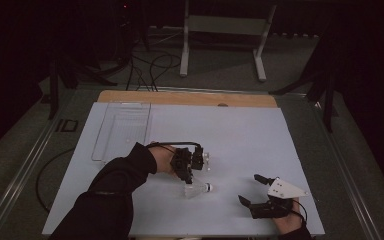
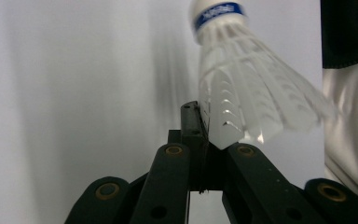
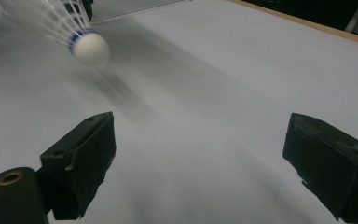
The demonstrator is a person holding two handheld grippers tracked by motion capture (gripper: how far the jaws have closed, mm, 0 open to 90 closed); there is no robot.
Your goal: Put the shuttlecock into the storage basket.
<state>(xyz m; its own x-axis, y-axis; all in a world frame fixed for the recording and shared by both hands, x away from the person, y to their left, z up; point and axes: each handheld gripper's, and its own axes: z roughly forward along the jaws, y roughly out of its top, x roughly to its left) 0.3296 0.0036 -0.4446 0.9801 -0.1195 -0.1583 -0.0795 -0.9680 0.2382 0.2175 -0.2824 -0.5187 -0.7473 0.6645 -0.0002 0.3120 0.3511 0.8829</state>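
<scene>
At the near edge of the bench (image 1: 240, 135), on the person's right, the right gripper (image 1: 246, 189) rests low with its jaws spread wide apart and nothing between them; the grey three-cornered plate sits on top of it. In the right gripper view (image 3: 200, 154) bare white surface lies between the two black jaws, and the shuttlecock (image 3: 70, 28) shows up and to the left of them, its round white cork tip pointing towards this gripper and clear of the bench, with a soft shadow beneath it.

Farther in and to the left of the right gripper, the left gripper (image 1: 188, 179) points down from a dark-sleeved arm. Its jaws are clenched on the feather skirt of the shuttlecock (image 1: 198, 189); in the left gripper view (image 2: 204, 140) the two jaws meet on the edge of the white feathers, and the shuttlecock (image 2: 247, 88) leans away up and to the right, its blue-banded cork at the far end. The shuttlecock lies roughly level, the cork turned towards the right gripper, well apart from it.

Beyond the left gripper, towards the far left corner of the bench, a clear tray (image 1: 105, 132) lies flat.
</scene>
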